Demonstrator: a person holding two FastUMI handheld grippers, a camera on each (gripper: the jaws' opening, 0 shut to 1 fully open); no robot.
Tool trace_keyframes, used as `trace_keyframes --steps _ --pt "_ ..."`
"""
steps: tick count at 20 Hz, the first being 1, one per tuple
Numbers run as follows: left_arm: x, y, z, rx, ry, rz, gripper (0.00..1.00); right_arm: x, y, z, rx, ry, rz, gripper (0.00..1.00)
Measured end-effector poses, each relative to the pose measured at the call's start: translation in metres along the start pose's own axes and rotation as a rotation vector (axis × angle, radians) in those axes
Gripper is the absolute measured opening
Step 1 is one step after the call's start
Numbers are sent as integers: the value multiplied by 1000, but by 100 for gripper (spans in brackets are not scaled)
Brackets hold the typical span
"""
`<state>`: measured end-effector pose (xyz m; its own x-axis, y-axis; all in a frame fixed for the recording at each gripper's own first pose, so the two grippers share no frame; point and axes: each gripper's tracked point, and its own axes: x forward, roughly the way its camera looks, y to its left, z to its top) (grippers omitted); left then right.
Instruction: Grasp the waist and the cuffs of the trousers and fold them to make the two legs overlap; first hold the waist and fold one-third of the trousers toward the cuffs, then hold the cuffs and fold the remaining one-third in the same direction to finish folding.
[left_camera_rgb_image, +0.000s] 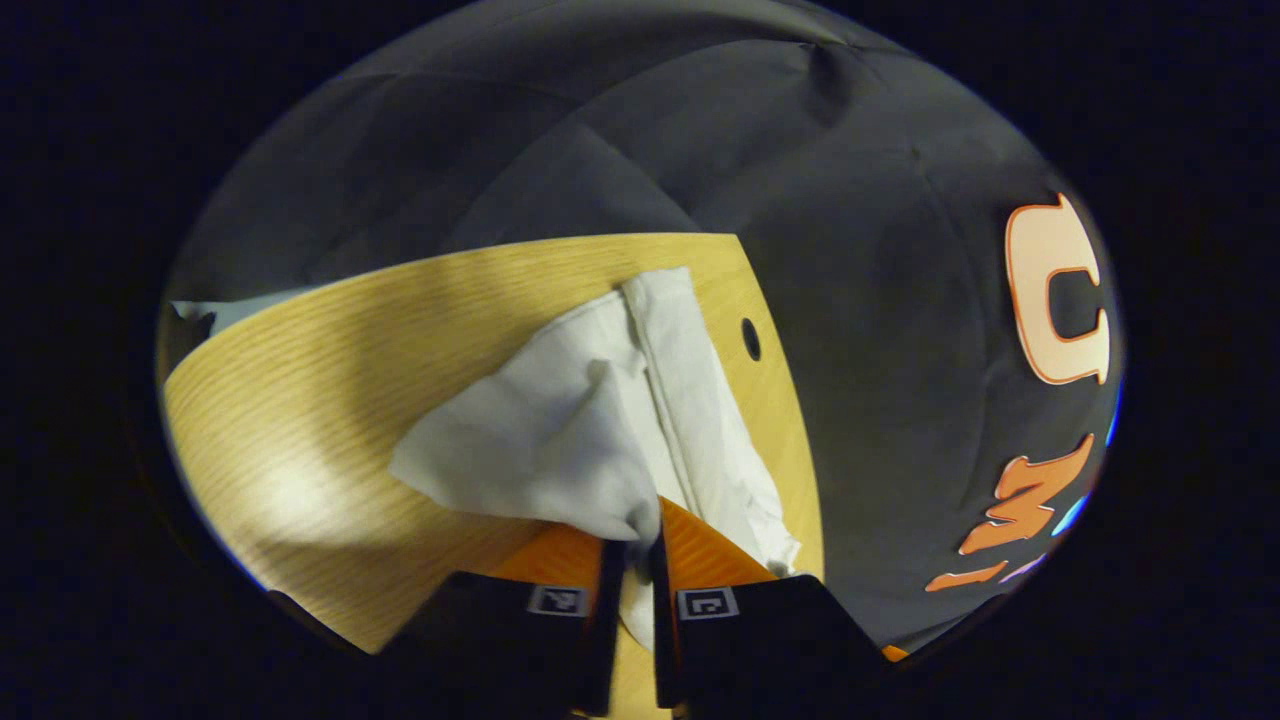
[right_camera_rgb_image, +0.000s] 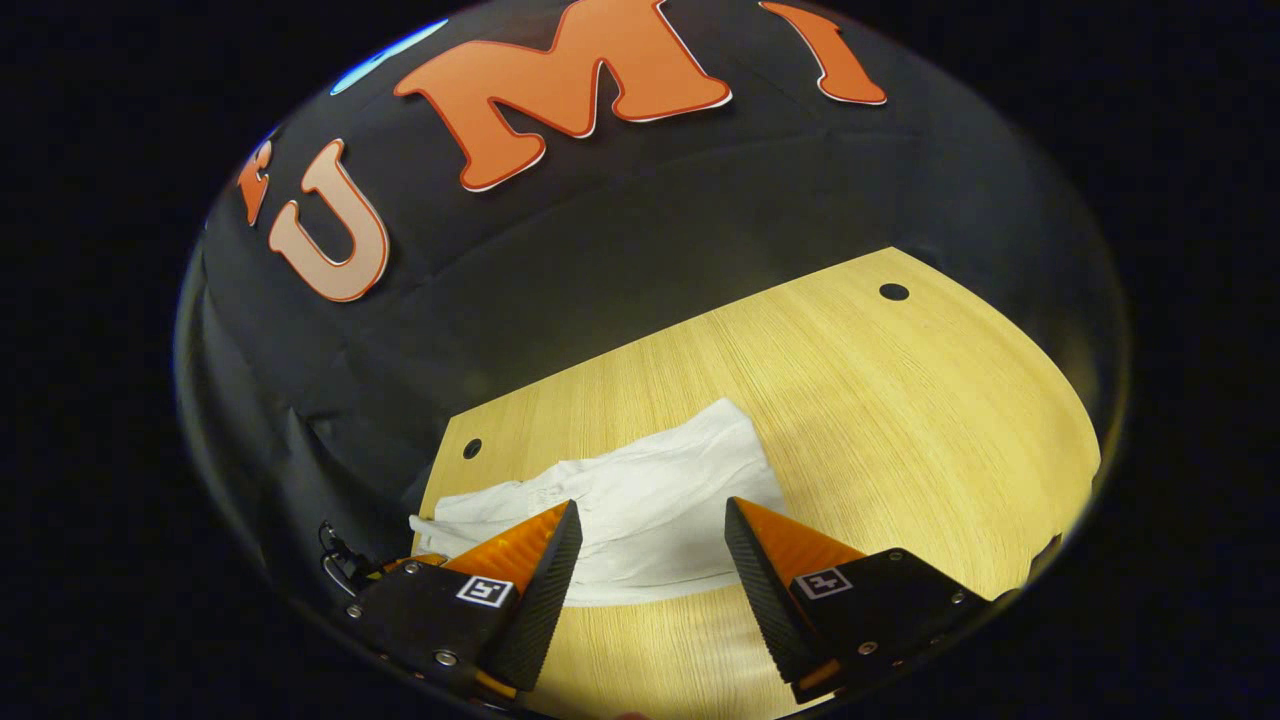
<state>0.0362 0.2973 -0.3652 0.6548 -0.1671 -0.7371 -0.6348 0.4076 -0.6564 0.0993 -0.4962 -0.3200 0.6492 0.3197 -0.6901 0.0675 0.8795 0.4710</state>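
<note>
L tongs (left_camera_rgb_image: 632, 560) pinching white trousers (left_camera_rgb_image: 600, 420), R tongs (right_camera_rgb_image: 650, 540) open

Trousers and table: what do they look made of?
Trousers: thin white woven cloth, matte, likely cotton or a blend; it creases, drapes softly and bunches where the left hand-held gripper pinches it. Table: pale wood-grain top, smooth with a slight sheen, probably laminate or veneer; fine straight grain lines and round drilled holes show.
</note>
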Motion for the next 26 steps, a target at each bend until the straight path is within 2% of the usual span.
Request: trace_keyframes --steps 1,3,7,8,12,16,21,22,25,26 --pt "-8 -2 2 15 -3 15 14 0 -2 3 3 -4 6 87" --pt "-16 -18 4 40 -38 -6 12 0 -2 9 21 -7 24 87" --pt "-47 -47 4 231 -65 3 12 2 -12 14 39 4 35 87" --pt "-55 -60 4 291 -81 7 12 1 -13 16 36 3 42 87" --pt "-86 -115 2 417 -144 -18 12 -8 -24 28 29 -10 67 87" --pt "-109 -171 -9 542 -190 -30 12 -18 -45 40 -48 -36 40 87" --pt "-106 -232 -43 738 -182 -32 10 -32 -63 55 -98 -75 35 94" --pt "-102 -249 -54 797 -182 -28 12 -35 -72 57 -116 -81 26 96" --pt "-100 -277 -75 894 -175 -17 14 -44 -89 63 -135 -97 11 97" --pt "-96 -284 -84 919 -172 -2 12 -47 -96 65 -136 -103 8 98"
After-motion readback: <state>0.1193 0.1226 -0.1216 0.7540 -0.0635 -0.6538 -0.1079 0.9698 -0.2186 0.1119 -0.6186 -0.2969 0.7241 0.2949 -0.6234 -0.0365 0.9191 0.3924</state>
